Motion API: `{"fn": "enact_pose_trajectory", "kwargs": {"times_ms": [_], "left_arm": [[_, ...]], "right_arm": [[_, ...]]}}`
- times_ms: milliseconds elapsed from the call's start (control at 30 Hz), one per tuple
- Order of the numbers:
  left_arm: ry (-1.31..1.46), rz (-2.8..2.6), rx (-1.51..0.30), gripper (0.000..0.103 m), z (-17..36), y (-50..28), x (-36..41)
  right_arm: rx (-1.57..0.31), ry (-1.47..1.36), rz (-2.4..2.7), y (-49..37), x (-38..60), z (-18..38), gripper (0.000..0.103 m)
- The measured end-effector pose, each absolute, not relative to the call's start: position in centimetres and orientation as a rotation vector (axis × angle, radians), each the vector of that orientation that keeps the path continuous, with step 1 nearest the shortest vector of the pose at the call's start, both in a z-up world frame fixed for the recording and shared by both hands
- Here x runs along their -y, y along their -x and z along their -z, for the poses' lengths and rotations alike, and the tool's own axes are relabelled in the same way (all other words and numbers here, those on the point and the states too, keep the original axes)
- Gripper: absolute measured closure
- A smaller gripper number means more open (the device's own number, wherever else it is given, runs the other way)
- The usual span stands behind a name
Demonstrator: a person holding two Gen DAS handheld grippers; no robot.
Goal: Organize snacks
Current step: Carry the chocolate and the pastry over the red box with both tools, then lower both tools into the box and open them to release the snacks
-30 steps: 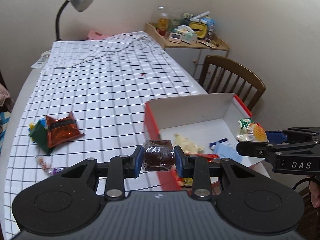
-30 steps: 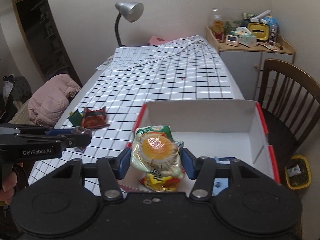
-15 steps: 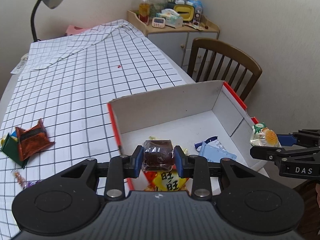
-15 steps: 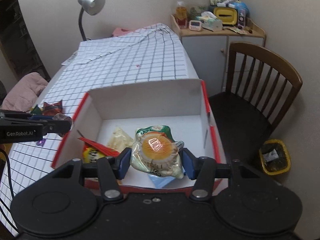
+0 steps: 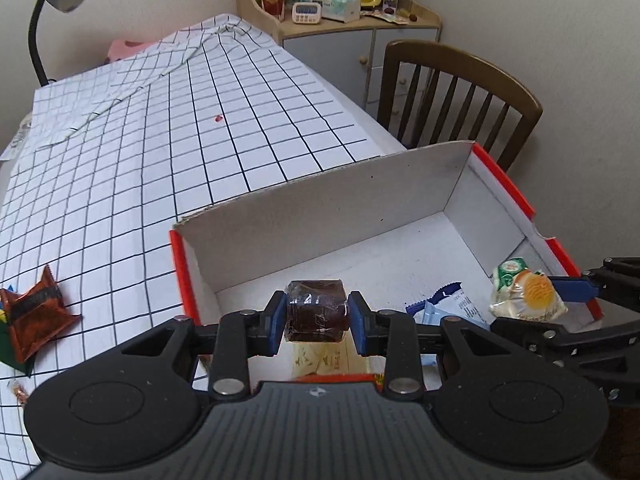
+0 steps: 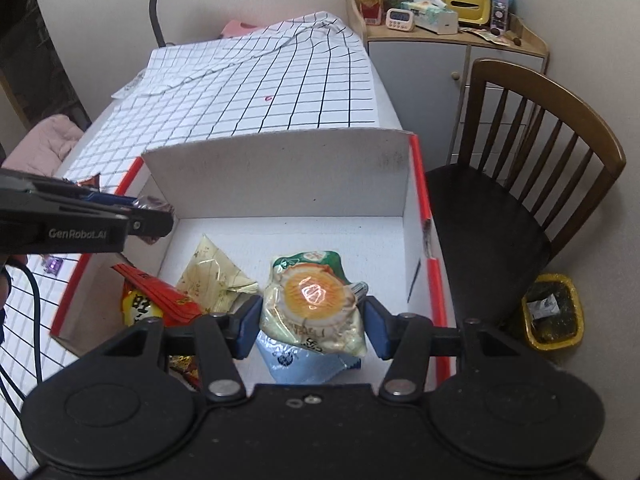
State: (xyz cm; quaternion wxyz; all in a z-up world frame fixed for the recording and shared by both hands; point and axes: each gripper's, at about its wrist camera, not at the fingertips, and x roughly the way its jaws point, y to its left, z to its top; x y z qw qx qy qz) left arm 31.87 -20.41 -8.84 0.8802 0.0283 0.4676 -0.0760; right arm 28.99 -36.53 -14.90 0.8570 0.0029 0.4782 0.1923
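Both grippers loaded over box (image 6: 280, 176) | left gripper (image 5: 316, 317) clamps brown cake (image 5: 315, 315) | right gripper (image 6: 312, 320) pinches egg-print pack (image 6: 314, 304) | risk: slick wrappers slip early, or arms collide above the pile

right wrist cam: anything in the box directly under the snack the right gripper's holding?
Yes. In the right wrist view a light blue packet lies on the box floor right beneath the egg-print snack that the right gripper holds.

Both wrist views above box (image 5: 400, 196)
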Motion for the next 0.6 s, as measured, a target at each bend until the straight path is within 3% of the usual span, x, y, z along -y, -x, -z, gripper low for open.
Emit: {"fn": "enact_pose_trajectory", "kwargs": {"times_ms": [600], "left_arm": [[-0.108, 0.132, -1.080, 0.071, 12.6, -34.8, 21.4]], "right_arm": [[-1.031, 0.173, -0.384, -31.5, 33.1, 17.2, 0.049]]}}
